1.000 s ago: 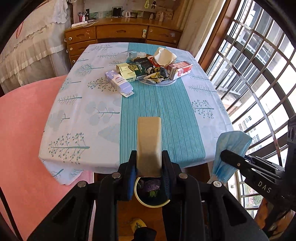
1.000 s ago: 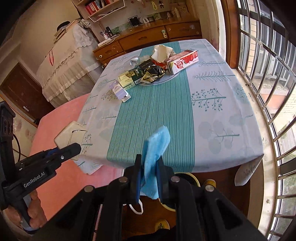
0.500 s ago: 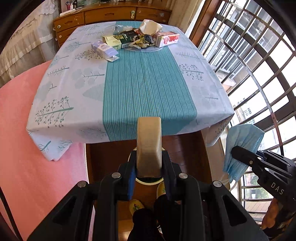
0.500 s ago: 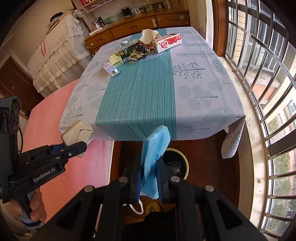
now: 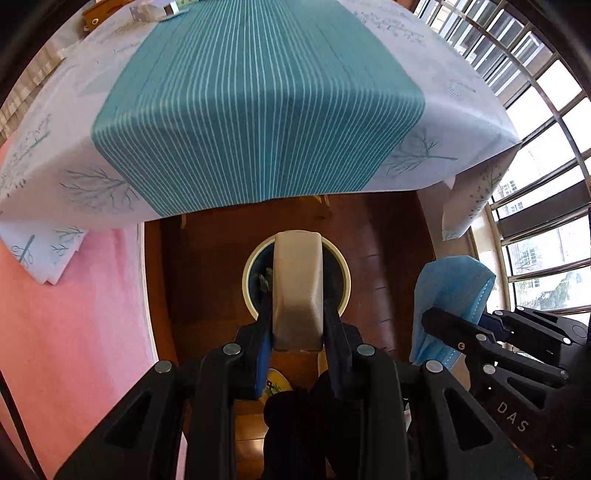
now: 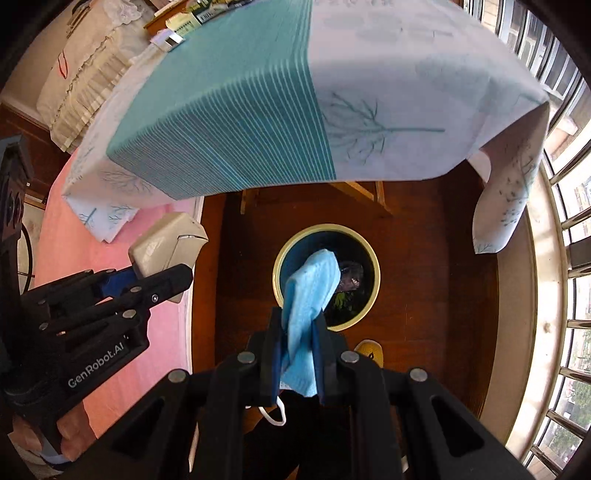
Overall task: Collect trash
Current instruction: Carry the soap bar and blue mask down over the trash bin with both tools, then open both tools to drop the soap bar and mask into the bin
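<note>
My left gripper is shut on a beige flat box and holds it right above the round cream-rimmed trash bin on the wooden floor. My right gripper is shut on a blue face mask, held above the same bin, which has dark trash inside. The mask also shows in the left wrist view at the right. The box in the left gripper also shows in the right wrist view at the left.
The table with a teal-striped and tree-print cloth overhangs just beyond the bin. More packaging lies at its far end. A pink surface is at the left. A barred window is at the right.
Both grippers have tilted down and drawn back from the table. The bin on the floor now lies under both held items. The trash pile has slid out of view.
</note>
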Tool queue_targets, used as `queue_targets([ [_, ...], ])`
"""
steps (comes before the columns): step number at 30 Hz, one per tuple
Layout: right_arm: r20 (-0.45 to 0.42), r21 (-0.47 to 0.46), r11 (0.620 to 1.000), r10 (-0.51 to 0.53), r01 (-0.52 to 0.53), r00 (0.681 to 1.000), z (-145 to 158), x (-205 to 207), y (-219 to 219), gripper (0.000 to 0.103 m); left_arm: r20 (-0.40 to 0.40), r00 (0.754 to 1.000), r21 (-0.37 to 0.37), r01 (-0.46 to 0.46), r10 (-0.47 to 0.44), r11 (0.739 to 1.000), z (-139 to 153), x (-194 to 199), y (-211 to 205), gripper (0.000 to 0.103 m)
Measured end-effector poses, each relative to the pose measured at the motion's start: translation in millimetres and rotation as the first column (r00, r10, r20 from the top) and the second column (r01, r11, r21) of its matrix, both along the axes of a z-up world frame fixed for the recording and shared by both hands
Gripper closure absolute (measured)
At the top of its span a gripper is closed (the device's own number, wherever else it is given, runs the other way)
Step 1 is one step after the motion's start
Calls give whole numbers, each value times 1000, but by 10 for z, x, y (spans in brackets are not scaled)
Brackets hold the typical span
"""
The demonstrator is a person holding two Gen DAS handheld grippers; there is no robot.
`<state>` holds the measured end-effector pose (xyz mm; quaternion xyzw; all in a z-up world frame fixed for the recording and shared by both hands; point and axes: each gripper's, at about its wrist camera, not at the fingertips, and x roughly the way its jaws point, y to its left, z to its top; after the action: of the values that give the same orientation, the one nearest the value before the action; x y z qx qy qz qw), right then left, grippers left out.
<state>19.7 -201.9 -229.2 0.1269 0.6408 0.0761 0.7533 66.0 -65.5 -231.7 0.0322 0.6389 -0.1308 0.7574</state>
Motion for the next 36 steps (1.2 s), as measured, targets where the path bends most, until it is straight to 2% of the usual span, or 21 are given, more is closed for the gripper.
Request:
queue_targets([
  [7,-47,34,999,-19,21,999,-1074,158,4,89,-35,998,44,-52,54,998,-1075,128,-33,79],
  [11,-55,31,999,-23,25,998,-1623,262,50,89,-74,992,26,-101,103,995,-1657,224,16,79],
  [14,-69,30,999,-21,23,997,-1986,330,54,88,-52,992,7,-116,116,993,-1953,271,42,78],
  [16,-79,31,999,-17,20,997,-2165,364,68,86,-39,993,7,-112,113,994,-2115,281,40,71],
  [18,-81,30,999,-13,16,997,-2277,409,63,86,-48,993,4,-110,110,994,-2264,307,52,50],
  [19,-84,23,1000,-13,15,996,-2333,416,75,85,-57,992,0,-110,109,994,-2318,323,50,45],
  [20,-89,22,1000,-13,15,996,-2378,435,66,78,-66,992,-5,-110,109,994,-2384,318,43,41],
  [22,-97,23,1000,-12,14,995,-2450,457,63,61,-77,991,-2,-111,110,994,-2469,323,54,34],
  [23,-99,26,1000,-11,13,995,-2469,466,57,51,-76,991,10,-112,113,994,-2494,313,60,24],
  [24,-98,20,1000,-6,8,995,-2501,468,55,45,-71,990,15,-119,119,993,-2506,308,74,16],
  [26,-92,4,1000,-8,9,996,-2512,468,56,43,-66,990,26,-125,127,992,-2493,312,91,10],
  [32,-99,-23,999,-50,48,994,-2454,485,37,42,-42,988,43,-145,147,989,-2348,361,227,9],
  [36,-99,-24,997,-81,79,992,-2324,492,7,42,-26,987,50,-156,158,986,-2150,336,284,9],
])
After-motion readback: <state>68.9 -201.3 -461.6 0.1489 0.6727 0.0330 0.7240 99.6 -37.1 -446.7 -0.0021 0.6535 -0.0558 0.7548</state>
